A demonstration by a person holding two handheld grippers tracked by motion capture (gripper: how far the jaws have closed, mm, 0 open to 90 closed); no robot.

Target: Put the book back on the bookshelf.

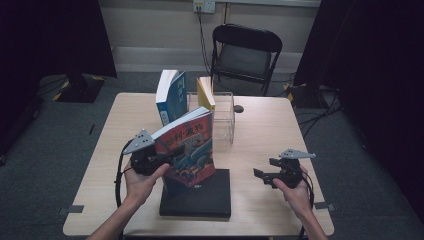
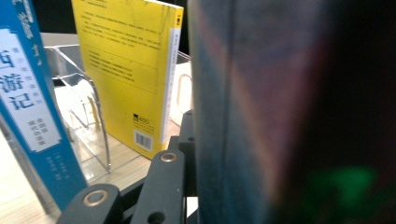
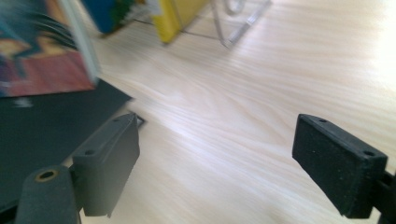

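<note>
Beyond my wooden table (image 1: 260,135), a black folding chair (image 1: 245,52) stands on grey carpet (image 1: 45,150) against a pale wall (image 1: 150,25), black curtains (image 1: 50,35) flanking both sides.

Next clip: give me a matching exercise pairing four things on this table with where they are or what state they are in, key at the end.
Things
1. red comic book
2. black book
3. yellow book
4. right tongs

States
A. lies flat at the near table edge
B. stands inside the clear holder
C. jaws wide apart, nothing between them
D. held upright in the shut left tongs

Pairs: 1-D, 2-A, 3-B, 4-C
</note>
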